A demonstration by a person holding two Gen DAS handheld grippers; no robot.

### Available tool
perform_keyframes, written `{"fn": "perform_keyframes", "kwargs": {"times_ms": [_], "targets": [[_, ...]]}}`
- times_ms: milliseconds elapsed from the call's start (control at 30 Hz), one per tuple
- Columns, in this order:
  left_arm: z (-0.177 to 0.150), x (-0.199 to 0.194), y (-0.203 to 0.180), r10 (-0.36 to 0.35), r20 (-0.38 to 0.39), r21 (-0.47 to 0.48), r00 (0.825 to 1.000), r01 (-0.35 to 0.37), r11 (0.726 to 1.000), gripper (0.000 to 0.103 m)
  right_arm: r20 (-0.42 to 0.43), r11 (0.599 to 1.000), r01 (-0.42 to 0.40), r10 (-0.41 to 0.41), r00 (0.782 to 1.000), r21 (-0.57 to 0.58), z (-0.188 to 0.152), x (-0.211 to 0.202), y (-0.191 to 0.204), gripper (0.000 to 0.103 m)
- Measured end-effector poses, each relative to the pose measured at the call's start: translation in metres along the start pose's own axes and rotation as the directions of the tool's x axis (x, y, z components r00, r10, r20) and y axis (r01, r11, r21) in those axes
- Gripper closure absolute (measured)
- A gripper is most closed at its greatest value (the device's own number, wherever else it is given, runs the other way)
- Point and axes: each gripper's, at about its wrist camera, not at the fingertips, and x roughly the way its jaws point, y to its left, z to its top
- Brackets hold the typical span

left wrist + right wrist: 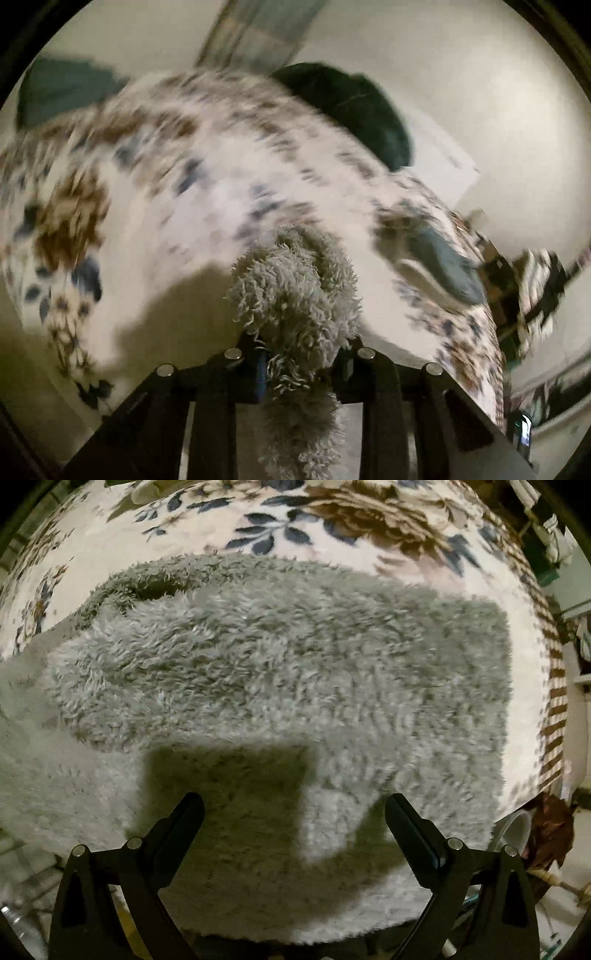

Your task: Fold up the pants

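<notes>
**Pants lifted at one edge over a floral bedspread**

Pants (280, 672), grey and fleecy, lie spread on the floral bedspread (332, 520). We see our left gripper (301, 363) clenched on a bunched fold of the fabric, raised clear of the bedspread, the view blurred. Our right gripper (294, 814) points straight down over the pants, its jaws spread wide, holding nothing, its shadow cast on the fleece.

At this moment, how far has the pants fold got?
Done: the fuzzy grey pants lie spread on the floral blanket, one layer apparently already folded over. In hand: the left gripper pinches a bunch of the fabric. The right gripper is open above them. Left: laying that fold and finishing.
</notes>
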Motion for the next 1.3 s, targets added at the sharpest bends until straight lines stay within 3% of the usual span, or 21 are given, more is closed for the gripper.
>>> {"fn": "perform_keyframes", "kwargs": {"times_ms": [167,367,533,633,700,800,833,900,933,967,1067,1133,1167,1233,1300], "targets": [[-0.008,-0.04,-0.096,-0.093,-0.007,0.157,0.996,0.093,0.983,0.081,0.015,0.997,-0.07,0.069,0.997,0.031,-0.013,-0.013,-0.038,0.003],[-0.059,-0.05,-0.2,-0.2,-0.131,0.259,0.971,0.228,0.939,0.081,0.037,0.983,-0.12,0.116,0.993,0.138,-0.035,-0.024,-0.124,0.003],[-0.132,-0.022,-0.284,-0.266,-0.282,0.296,0.922,0.348,0.89,0.081,0.023,0.959,-0.11,0.108,0.994,0.261,-0.062,-0.021,-0.206,0.003],[-0.179,0.002,-0.33,-0.258,-0.367,0.345,0.894,0.388,0.855,0.081,0.01,0.939,-0.095,0.097,0.995,0.33,-0.077,-0.013,-0.257,0.003],[-0.209,0.029,-0.353,-0.202,-0.452,0.392,0.869,0.397,0.83,0.078,0.001,0.921,-0.08,0.087,0.996,0.381,-0.089,-0.007,-0.291,0.003],[-0.247,0.072,-0.365,-0.095,-0.591,0.403,0.801,0.395,0.825,0.072,0.012,0.887,-0.096,0.101,0.995,0.451,-0.105,-0.002,-0.338,0.003],[-0.254,0.078,-0.367,-0.064,-0.607,0.413,0.792,0.384,0.826,0.067,0.024,0.878,-0.111,0.113,0.993,0.465,-0.106,-0.003,-0.343,0.003],[-0.247,0.078,-0.367,-0.105,-0.622,0.365,0.776,0.406,0.838,0.048,0.062,0.855,-0.16,0.149,0.987,0.493,-0.108,-0.009,-0.358,0.003],[-0.241,0.074,-0.367,-0.124,-0.623,0.344,0.772,0.413,0.843,0.027,0.093,0.839,-0.204,0.182,0.979,0.505,-0.107,-0.013,-0.365,0.003],[-0.237,0.067,-0.368,-0.14,-0.622,0.33,0.771,0.42,0.845,0.006,0.136,0.82,-0.268,0.231,0.963,0.506,-0.106,-0.017,-0.372,0.003],[-0.215,0.033,-0.372,-0.172,-0.597,0.327,0.783,0.434,0.84,0.003,0.223,0.779,-0.427,0.365,0.904,0.458,-0.094,-0.028,-0.372,0.003],[-0.183,0.017,-0.358,-0.162,-0.553,0.33,0.817,0.393,0.858,0.003,0.252,0.762,-0.513,0.447,0.858,0.394,-0.082,-0.034,-0.361,0.003],[-0.167,0.01,-0.345,-0.136,-0.517,0.345,0.845,0.351,0.87,0.003,0.257,0.758,-0.555,0.493,0.831,0.342,-0.073,-0.038,-0.349,0.003],[-0.14,0.006,-0.317,-0.061,-0.451,0.384,0.89,0.256,0.887,0.003,0.248,0.759,-0.598,0.546,0.8,0.259,-0.057,-0.043,-0.322,0.001],[-0.119,0.008,-0.287,0.029,-0.402,0.417,0.915,0.155,0.896,0.003,0.21,0.762,-0.622,0.588,0.781,0.179,-0.036,-0.038,-0.287,0.001]]}}
